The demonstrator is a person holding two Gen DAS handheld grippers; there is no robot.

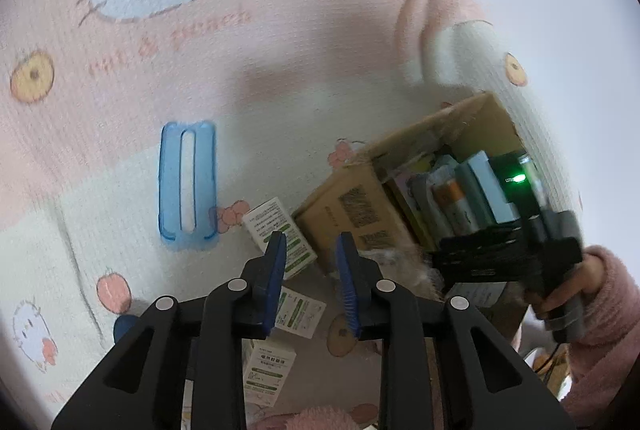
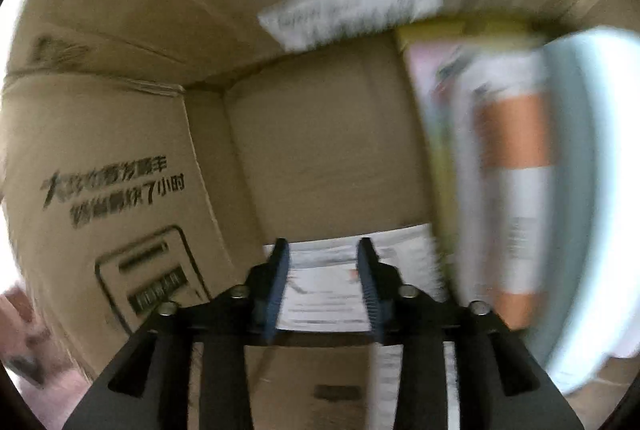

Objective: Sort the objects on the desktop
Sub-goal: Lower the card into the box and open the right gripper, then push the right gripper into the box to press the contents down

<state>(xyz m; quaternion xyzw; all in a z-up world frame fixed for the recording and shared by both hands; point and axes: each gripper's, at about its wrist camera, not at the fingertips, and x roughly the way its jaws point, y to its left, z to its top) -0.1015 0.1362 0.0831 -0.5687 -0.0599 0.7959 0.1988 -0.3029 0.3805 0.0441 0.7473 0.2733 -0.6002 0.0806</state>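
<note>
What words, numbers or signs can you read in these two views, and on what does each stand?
"7小时", its other characters blurred: cardboard box inner wall.
"peach", faint: pink mat.
Green-and-white cartons: print too small.
Box barcodes: unreadable.
White sheet in box: blurred.

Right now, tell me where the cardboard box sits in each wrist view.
Left wrist view: the cardboard box sits right of centre, open, items standing inside.
Right wrist view: the same box fills the picture, seen from within; printed wall at left.
Shared landmark: the orange-and-white tube inside the box.
</note>
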